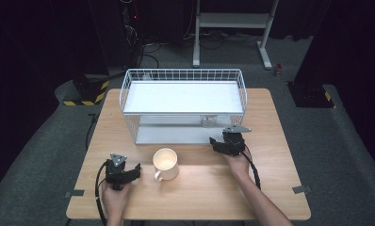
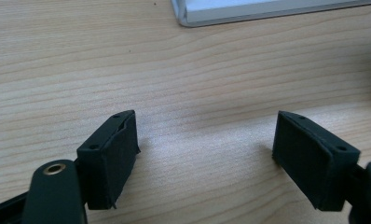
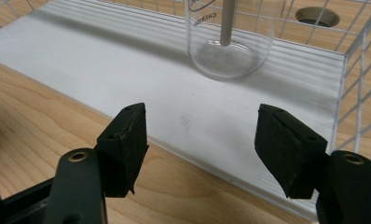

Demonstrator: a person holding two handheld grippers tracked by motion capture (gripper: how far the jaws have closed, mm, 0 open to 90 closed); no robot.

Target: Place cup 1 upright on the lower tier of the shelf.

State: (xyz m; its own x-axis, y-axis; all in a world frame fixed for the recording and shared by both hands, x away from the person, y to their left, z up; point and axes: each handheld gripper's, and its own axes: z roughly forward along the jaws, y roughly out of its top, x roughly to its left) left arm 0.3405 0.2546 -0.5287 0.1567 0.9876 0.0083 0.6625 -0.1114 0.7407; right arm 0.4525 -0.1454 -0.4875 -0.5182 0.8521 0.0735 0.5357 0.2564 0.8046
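With both grippers' jaws spread and empty, we judge the fragile clear glass beaker point(image 3: 229, 44) best gripped mid-wall, gently.

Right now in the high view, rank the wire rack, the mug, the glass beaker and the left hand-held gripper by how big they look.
1. Wire rack, by far the largest.
2. Mug and left hand-held gripper: about alike, so I would not rank them.
3. Glass beaker, smallest, partly hidden under the rack's upper shelf.

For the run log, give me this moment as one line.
left gripper: open, empty, beside mug | right gripper: open, empty, at rack lower shelf | glass beaker: upright on lower shelf
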